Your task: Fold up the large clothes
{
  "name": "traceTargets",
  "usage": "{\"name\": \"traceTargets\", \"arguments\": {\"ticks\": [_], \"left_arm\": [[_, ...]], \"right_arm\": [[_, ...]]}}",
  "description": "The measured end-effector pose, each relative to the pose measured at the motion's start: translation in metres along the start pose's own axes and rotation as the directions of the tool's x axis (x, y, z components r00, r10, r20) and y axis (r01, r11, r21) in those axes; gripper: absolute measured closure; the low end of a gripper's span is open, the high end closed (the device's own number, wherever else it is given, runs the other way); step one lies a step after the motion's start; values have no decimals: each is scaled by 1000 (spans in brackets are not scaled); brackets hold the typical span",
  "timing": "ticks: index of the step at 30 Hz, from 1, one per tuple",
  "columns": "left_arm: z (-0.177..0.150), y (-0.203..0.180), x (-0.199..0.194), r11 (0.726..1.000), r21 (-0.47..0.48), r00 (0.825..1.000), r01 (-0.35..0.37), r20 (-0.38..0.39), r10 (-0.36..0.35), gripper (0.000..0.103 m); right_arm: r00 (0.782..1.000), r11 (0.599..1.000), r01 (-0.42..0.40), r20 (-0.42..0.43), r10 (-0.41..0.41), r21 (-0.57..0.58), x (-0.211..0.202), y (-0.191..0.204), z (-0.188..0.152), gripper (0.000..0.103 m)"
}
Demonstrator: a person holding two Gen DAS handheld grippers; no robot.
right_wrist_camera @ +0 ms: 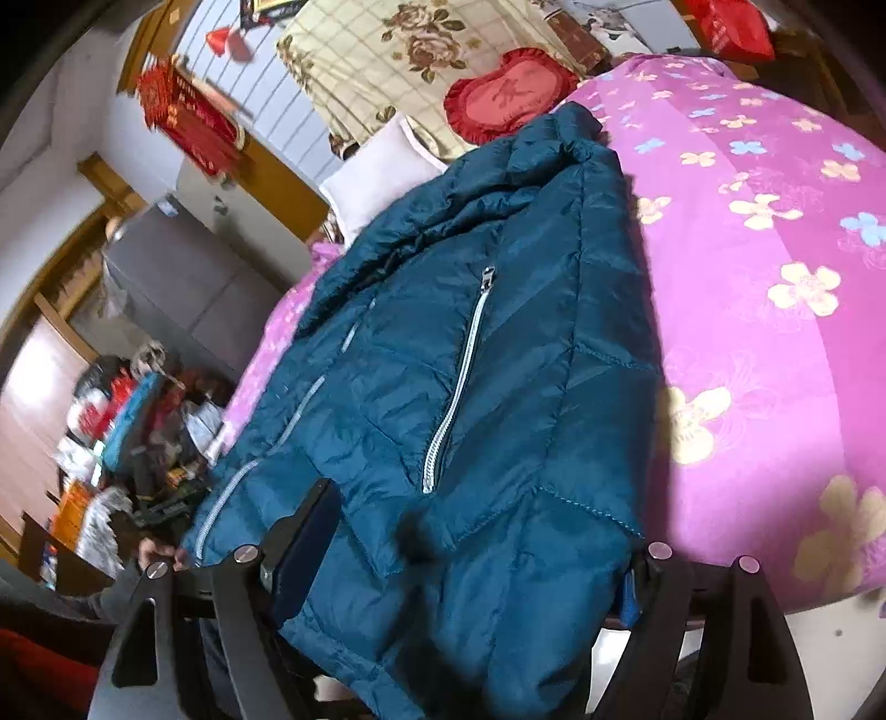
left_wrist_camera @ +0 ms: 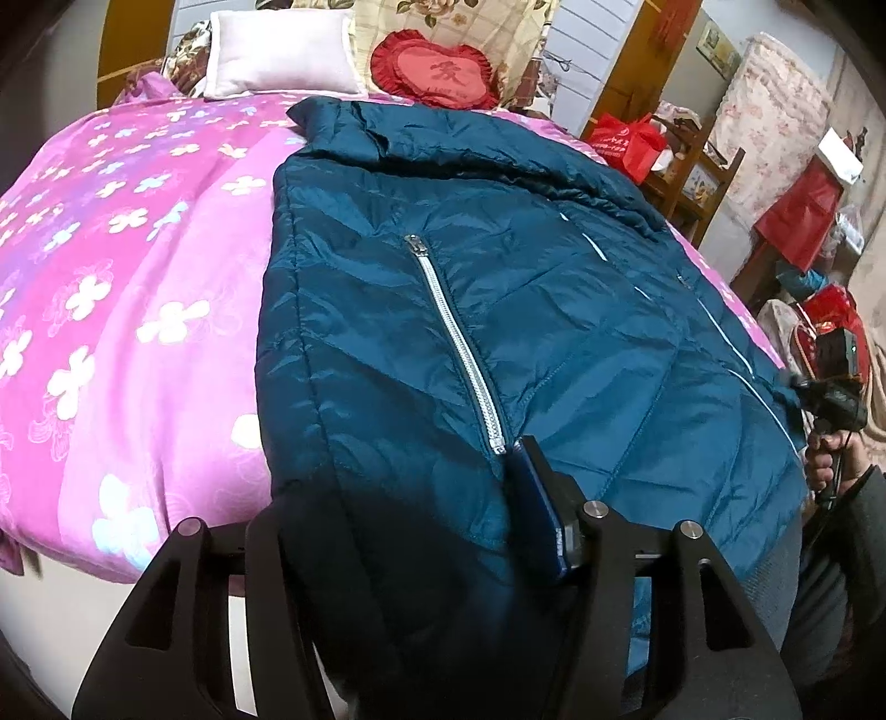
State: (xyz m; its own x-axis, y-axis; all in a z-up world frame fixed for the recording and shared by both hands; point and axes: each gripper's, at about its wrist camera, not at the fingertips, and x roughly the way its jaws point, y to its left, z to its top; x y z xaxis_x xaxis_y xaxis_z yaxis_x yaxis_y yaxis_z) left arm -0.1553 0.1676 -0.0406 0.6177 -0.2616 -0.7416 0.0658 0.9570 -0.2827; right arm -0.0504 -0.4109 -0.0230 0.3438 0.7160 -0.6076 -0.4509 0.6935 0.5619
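Left wrist view: a teal quilted jacket [left_wrist_camera: 498,310] lies spread on a bed, over a pink quilt [left_wrist_camera: 138,277] printed with pale flowers. Its collar points to the far end and its hem hangs over the near edge. A silver pocket zip [left_wrist_camera: 459,343] runs down the middle of the view. The left gripper [left_wrist_camera: 410,531] sits at the near hem with its fingers spread wide, and jacket fabric fills the gap between them. The right-hand finger pad [left_wrist_camera: 540,515], blue, presses against the fabric just below the end of the zip. At the far right edge, the right gripper [left_wrist_camera: 830,399] is at the jacket's other hem corner; whether it pinches the cloth cannot be told from here. At the far end of the bed are a white pillow [left_wrist_camera: 282,52] and a red heart cushion [left_wrist_camera: 437,69].

Right wrist view: the same jacket [right_wrist_camera: 470,387] fills the middle, tilted, with the quilt [right_wrist_camera: 775,304] to the right. The right gripper [right_wrist_camera: 459,576] is spread wide at the near hem, and a thick bunch of jacket passes between its fingers. The left-hand pad [right_wrist_camera: 304,554], dark blue, lies against the fabric. A pocket zip [right_wrist_camera: 454,387] slants up the middle, and a longer front zip [right_wrist_camera: 288,421] runs along the left edge. The pillow [right_wrist_camera: 376,177] and cushion [right_wrist_camera: 509,91] lie beyond the collar.
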Motion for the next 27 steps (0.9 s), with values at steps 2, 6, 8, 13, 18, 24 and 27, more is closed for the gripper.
{"name": "traceTargets", "arguments": {"ticks": [2, 6, 8, 13, 18, 24, 27], "left_arm": [[0, 1, 0, 1000, -7, 1000, 9, -2, -9, 45], [2, 3, 0, 1000, -26, 1000, 10, -9, -10, 53], [1, 5, -1, 1000, -28, 1000, 3, -1, -3, 57], [0, 9, -2, 998, -47, 1000, 31, 2, -31, 57], [5, 9, 1, 996, -48, 997, 71, -9, -71, 48], [5, 16, 3, 995, -96, 999, 32, 0, -32, 82], [5, 25, -2, 986, -153, 998, 65, 14, -63, 92]], "right_arm": [[996, 996, 83, -19, -83, -24, 0, 1, -1, 63], [994, 994, 95, -42, -97, -47, 2, -5, -2, 81], [993, 992, 110, -38, -112, -59, 5, -4, 0, 82], [1000, 999, 19, 2, -19, 44, 4, -23, 0, 81], [1000, 999, 12, -5, -11, 40, 3, -21, 0, 81], [991, 982, 134, -9, -137, -129, 5, 4, -3, 84], [986, 969, 164, 20, -163, -185, 2, 14, -5, 89]]}}
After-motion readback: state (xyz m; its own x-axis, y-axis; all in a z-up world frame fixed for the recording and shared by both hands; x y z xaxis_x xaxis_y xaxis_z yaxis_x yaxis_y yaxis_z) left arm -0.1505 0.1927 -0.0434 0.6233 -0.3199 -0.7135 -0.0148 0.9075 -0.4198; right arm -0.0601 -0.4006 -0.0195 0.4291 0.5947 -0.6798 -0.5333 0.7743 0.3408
